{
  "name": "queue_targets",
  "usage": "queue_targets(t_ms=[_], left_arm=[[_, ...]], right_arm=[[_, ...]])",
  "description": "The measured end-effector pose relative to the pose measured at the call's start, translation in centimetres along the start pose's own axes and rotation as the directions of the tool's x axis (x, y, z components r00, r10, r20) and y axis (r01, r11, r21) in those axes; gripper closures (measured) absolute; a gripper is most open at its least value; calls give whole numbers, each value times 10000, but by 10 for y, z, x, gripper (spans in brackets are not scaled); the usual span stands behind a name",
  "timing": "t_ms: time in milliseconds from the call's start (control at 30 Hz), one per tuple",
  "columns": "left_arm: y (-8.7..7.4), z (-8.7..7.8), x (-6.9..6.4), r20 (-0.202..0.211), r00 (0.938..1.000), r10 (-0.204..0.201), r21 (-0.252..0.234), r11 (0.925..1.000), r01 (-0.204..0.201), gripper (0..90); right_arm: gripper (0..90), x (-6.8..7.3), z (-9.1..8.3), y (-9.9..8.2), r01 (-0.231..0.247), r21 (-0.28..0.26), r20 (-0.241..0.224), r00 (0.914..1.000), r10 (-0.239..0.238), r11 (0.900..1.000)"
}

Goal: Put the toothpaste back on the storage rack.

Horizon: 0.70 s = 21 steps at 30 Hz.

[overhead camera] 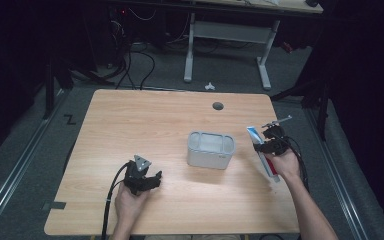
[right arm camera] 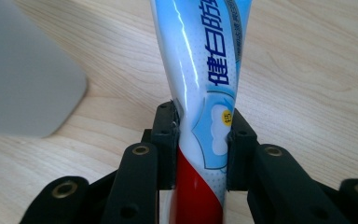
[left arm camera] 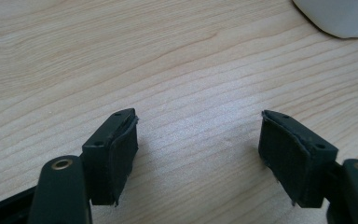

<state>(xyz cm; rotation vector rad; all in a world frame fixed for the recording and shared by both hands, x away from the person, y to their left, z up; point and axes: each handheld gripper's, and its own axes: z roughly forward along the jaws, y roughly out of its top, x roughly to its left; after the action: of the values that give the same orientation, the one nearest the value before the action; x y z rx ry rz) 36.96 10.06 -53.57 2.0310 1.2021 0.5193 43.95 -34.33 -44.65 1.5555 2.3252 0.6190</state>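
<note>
Work in hand: the person is moving a toothpaste tube (right arm camera: 200,93), most likely toward the grey container (overhead camera: 210,149) at mid-table.

Right gripper (overhead camera: 269,145): its jaws are pressing together on the toothpaste tube, one pad on each flat side, just above the red band near the tube's lower end.

Toothpaste tube: it is running straight out ahead of the right gripper along the jaws' line, its white-and-blue body with blue lettering stretching past the pads and its red part lying back between the jaw arms. In the high view it is showing as a slanted strip through the right hand (overhead camera: 284,164), apparently clear of the wooden table (overhead camera: 145,120).

Grey container: it is sitting open-topped, off to the left of the right gripper and near it, and ahead and to the right of the left gripper (left arm camera: 198,144).

Left gripper: its jaws are standing spread wide with nothing between them but bare table; it is hovering low, well apart from the tube.

Done so far: the pick-up is looking secured, with the tube firmly pinched.

Left to do: by my reading, the tube is not yet over the container; carrying it across, lowering it in and letting go are all remaining.
</note>
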Motion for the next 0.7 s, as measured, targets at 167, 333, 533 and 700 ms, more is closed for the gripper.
queue_targets(t_ms=[167, 333, 533, 700], left_arm=[[0, 0, 0, 9, 10000, -12, -4, 10000, 12, 287], [0, 0, 0, 9, 10000, 1, 13, 10000, -1, 288], [0, 0, 0, 9, 10000, 3, 16, 10000, -3, 288], [0, 0, 0, -1, 10000, -6, -2, 10000, 6, 289]], right_arm=[[709, 3, -9, -5, 9, -569, -239, 9997, -22, 9984], [710, 4, -18, -9, 101, -861, -269, 9996, -125, 9962], [710, 3, -27, -11, 48, -1242, -408, 9991, -99, 9922], [708, 7, -29, -14, 157, -1433, -477, 9986, -227, 9896]])
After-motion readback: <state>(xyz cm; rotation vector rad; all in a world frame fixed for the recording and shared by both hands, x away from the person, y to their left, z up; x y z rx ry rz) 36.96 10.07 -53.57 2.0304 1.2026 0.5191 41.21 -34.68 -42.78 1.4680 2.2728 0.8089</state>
